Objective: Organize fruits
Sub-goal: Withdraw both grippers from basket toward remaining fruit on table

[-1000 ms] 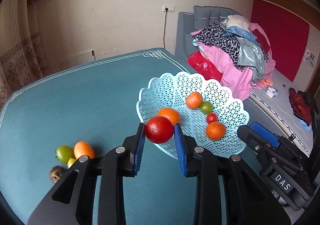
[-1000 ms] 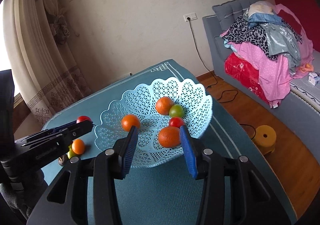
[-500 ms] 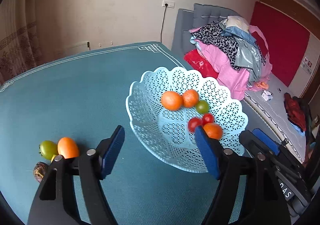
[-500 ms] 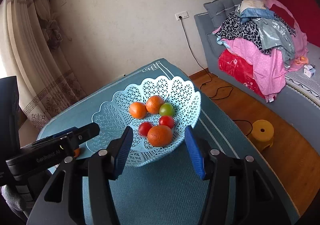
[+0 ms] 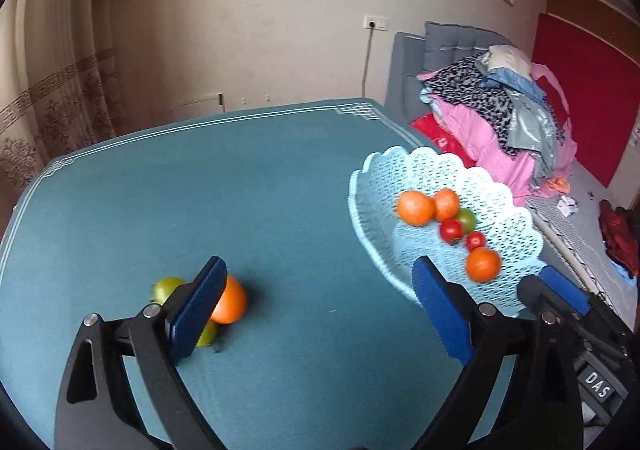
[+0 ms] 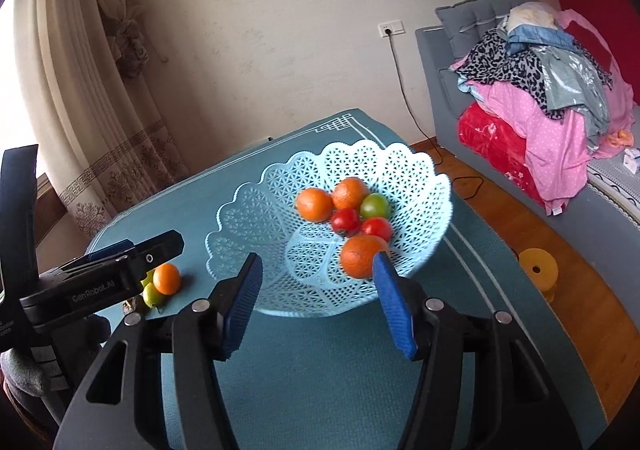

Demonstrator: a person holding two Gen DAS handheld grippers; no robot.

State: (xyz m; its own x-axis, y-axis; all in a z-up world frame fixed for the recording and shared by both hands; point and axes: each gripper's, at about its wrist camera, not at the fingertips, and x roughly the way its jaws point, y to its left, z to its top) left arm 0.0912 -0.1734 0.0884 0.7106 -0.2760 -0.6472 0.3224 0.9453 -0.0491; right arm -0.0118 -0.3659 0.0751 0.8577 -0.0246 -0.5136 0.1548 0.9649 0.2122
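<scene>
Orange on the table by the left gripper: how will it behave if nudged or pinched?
The orange looks round and smooth, so a side nudge would probably roll it across the flat table. It sits against a green fruit, which may shift too. It looks firm; the open left gripper seems wide enough to straddle it.

Basket (image 6: 416, 186) sits near the table's (image 5: 256, 186) right edge, six fruits clustered inside; three more fruits (image 5: 228, 300) huddle near the left edge.

"DAS" | on right tool (image 5: 560, 292) body || "GenRobot.AI" | on left tool (image 6: 132, 250) side
</scene>
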